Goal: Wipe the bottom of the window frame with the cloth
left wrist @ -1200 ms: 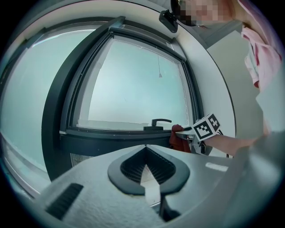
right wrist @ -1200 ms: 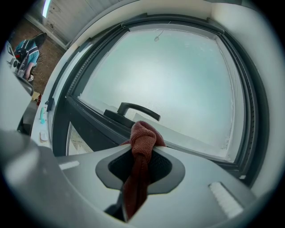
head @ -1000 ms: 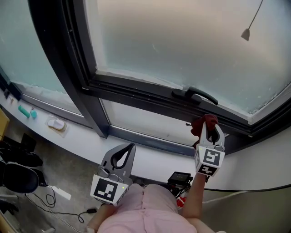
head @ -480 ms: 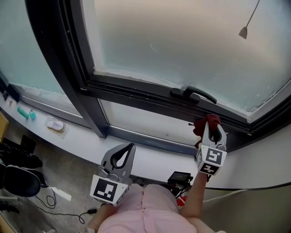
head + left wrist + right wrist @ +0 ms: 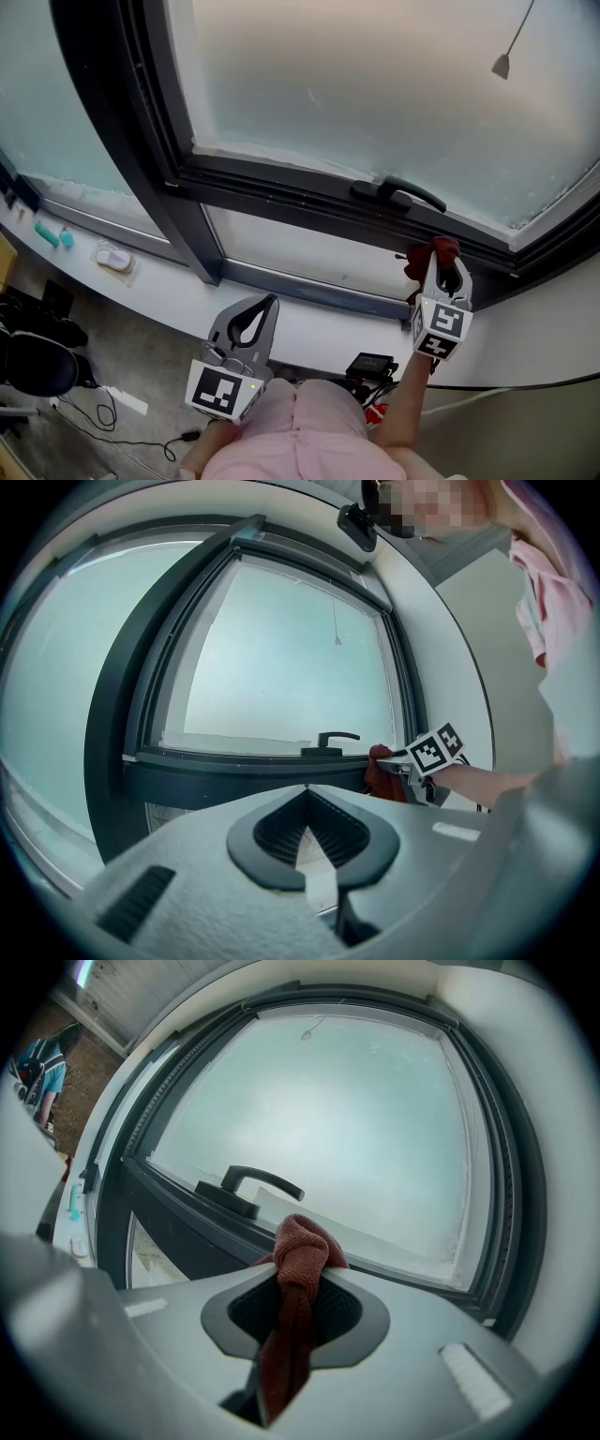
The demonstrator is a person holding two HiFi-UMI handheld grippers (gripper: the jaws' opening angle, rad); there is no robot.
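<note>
Sliding right along the window frame's (image 5: 281, 192) bottom edge, the right gripper (image 5: 443, 261) clamps a bunched, rust-red cloth (image 5: 439, 247); the left gripper (image 5: 269, 303), jaws together, hangs empty below.

White ledge (image 5: 187, 291): teal item (image 5: 49, 231) near white packet (image 5: 116, 256) (contents unclear). Floor (image 5: 131, 352): black chair (image 5: 37, 366), cable (image 5: 141, 436), black box (image 5: 370, 364). Cord pull (image 5: 503, 66) hangs before frosted glass (image 5: 356, 84).

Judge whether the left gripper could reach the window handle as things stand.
Probably yes: the left gripper hangs low, with nothing between it and the handle; the right gripper with its cloth sits to the handle's right.
</note>
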